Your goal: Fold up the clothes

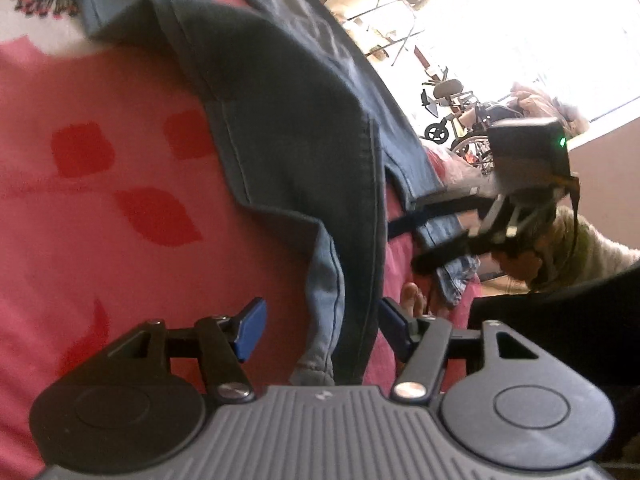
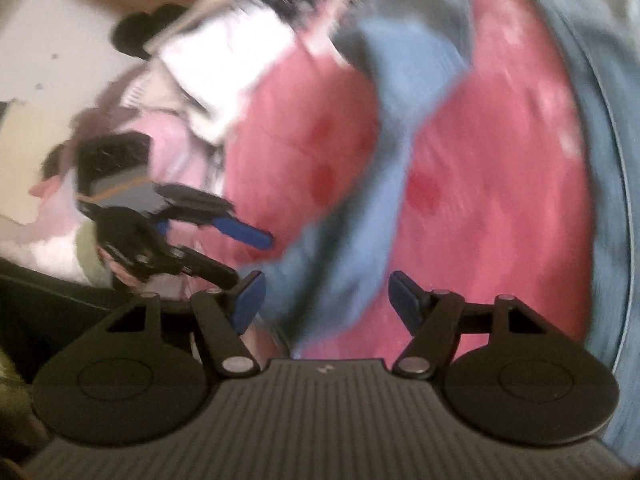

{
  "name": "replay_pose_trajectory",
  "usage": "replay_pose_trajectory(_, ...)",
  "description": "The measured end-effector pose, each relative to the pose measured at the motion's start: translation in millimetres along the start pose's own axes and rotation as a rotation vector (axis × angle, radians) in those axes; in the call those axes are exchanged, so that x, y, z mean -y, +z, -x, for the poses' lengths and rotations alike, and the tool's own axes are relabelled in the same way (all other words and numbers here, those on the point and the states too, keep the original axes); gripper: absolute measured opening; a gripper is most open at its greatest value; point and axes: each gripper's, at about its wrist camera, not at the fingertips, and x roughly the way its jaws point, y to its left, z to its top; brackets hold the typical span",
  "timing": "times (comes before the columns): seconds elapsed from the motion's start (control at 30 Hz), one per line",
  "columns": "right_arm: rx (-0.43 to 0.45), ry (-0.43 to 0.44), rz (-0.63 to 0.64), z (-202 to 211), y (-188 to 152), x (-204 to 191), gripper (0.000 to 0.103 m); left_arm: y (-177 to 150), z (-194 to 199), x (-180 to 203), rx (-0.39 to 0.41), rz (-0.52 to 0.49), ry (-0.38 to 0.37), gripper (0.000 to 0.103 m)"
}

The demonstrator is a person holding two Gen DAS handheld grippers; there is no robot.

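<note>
Here, the jeans (image 1: 288,128) lie spread on a red bedspread (image 1: 100,208), one dark leg running along the bed's far edge and a folded hem reaching toward the near edge. The left gripper (image 1: 320,326) has its jaws released; the blue fingers (image 1: 252,330) stand on either side of the hem's lighter inner fold, with cloth between them but no visible pinch. The right gripper (image 2: 326,298) is likewise released, with a strip of denim passing between its parted fingers; this view is heavily blurred, so contact with the cloth cannot be confirmed. In the left view the right gripper appears near the bed's side edge, over a frayed cuff (image 1: 456,276); whether it touches the cuff cannot be determined. The likely hazards, as a judgement: closing the left jaws on only one layer of the hem would separate the fold when lifted; closing on bedspread together with denim would drag the cover. The blur suggests fast motion of the right gripper, which could cause a missed or partial grasp. Denim is stiff and heavy; a shallow pinch may slip. The leg near the bed's edge could slide off if pulled outward.
</note>
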Motion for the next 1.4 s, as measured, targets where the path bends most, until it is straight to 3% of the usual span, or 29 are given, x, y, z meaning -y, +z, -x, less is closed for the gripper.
replay_pose_trajectory(0.2,-0.086,0.015,-0.101,-36.9,-23.1,8.6,0.069,-3.0,-13.1,0.2,0.041,0.027,0.091,0.055)
replay_pose_trajectory(0.27,-0.103,0.013,-0.121,-47.5,-29.8,8.8,0.069,-4.0,-17.4,3.4,0.039,0.017,0.118,0.046)
replay_pose_trajectory(0.33,-0.095,-0.005,-0.112,-54.1,-32.7,3.9,0.068,-4.3,-23.4,8.0,0.024,-0.007,0.167,0.029)
replay_pose_trajectory(0.37,-0.093,-0.014,-0.109,-56.8,-32.4,2.1,0.067,-4.5,-26.5,9.8,0.014,-0.015,0.193,0.027)
replay_pose_trajectory(0.43,-0.088,-0.035,-0.101,-61.4,-32.1,-1.3,0.06,-5.3,-32.5,12.9,-0.004,-0.027,0.24,0.008)
replay_pose_trajectory(0.57,-0.086,-0.118,-0.065,-66.8,-31.5,-5.1,0.017,-10.4,-34.9,17.1,-0.038,-0.044,0.278,0.004)
replay_pose_trajectory(0.6,-0.088,-0.124,-0.066,-67.0,-31.7,-4.9,0.013,-11.8,-34.2,19.0,-0.05,-0.056,0.28,0.004)
replay_pose_trajectory(0.73,-0.124,-0.074,-0.03,-63.2,-35.3,-12.7,0.005,-21.4,-28.7,26.0,-0.156,-0.109,0.242,0.003)
replay_pose_trajectory(0.87,-0.24,0.018,0.038,-66.3,-38.9,-27.6,0.005,-36.4,-28.5,29.9,-0.28,-0.165,0.19,0.003)
replay_pose_trajectory(0.97,-0.329,0.038,0.088,-74.9,-43.8,-37.3,0.005,-45.6,-27.9,35.3,-0.326,-0.198,0.141,0.003)
replay_pose_trajectory(1.2,-0.419,0.075,0.073,-89.6,-46.4,-38.9,0.005,-60.1,-19.0,49.0,-0.37,-0.294,0.06,0.003)
replay_pose_trajectory(1.4,-0.376,0.143,0.058,-83.0,-47.3,-45.0,0.005,-53.7,10.8,52.2,-0.342,-0.329,-0.007,0.003)
